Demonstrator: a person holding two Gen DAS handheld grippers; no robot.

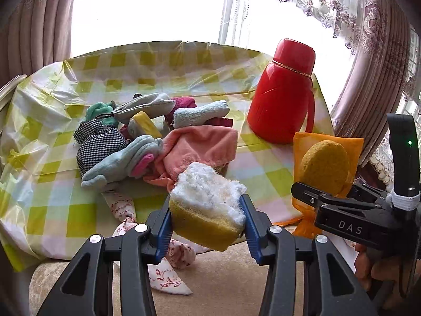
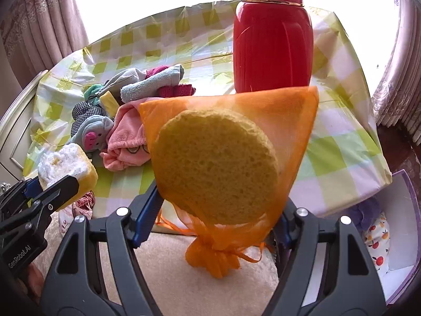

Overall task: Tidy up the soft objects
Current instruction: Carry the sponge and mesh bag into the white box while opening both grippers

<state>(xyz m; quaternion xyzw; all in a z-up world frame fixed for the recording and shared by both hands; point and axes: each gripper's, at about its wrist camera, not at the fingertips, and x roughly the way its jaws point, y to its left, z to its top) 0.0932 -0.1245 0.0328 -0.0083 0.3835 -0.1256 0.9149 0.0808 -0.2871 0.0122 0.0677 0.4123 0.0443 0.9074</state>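
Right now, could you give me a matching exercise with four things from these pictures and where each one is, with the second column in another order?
Things:
1. yellow-and-white sponge
2. round sponge in the orange mesh bag
3. red thermos
4. pink towel

Places:
A. upright on the checked tablecloth
B. in the cloth pile on the table
C. between the fingers of the right hand-held gripper
D. between the fingers of the left hand-held gripper

Pairs: 1-D, 2-C, 3-A, 4-B
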